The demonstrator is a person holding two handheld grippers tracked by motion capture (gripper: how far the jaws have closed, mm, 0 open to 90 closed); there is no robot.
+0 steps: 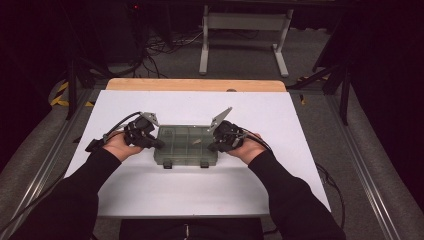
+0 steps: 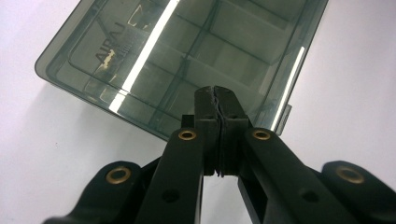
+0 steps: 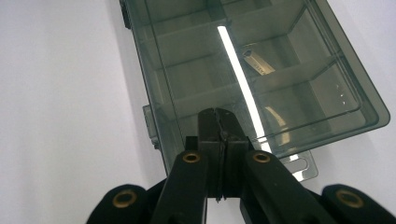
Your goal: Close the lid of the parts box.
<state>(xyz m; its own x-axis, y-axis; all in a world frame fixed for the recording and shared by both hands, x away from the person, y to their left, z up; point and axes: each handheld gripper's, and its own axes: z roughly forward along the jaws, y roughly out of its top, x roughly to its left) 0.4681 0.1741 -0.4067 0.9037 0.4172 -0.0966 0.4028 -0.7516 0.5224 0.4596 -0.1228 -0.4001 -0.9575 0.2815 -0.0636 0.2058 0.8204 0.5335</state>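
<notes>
Two hand-held grippers flank the smoky compartment box [image 1: 186, 145] on the white desk [image 1: 200, 190]. The left hand-held gripper [image 1: 159, 144] and the right hand-held gripper [image 1: 212, 146] are both closed and empty, their tips over opposite short ends, probably to steady it.

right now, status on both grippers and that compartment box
Left gripper shut, tips at the box's left end. Right gripper shut, at its right end. Smoky compartment box flat on white table, lid closed. Nothing in the way.
</notes>
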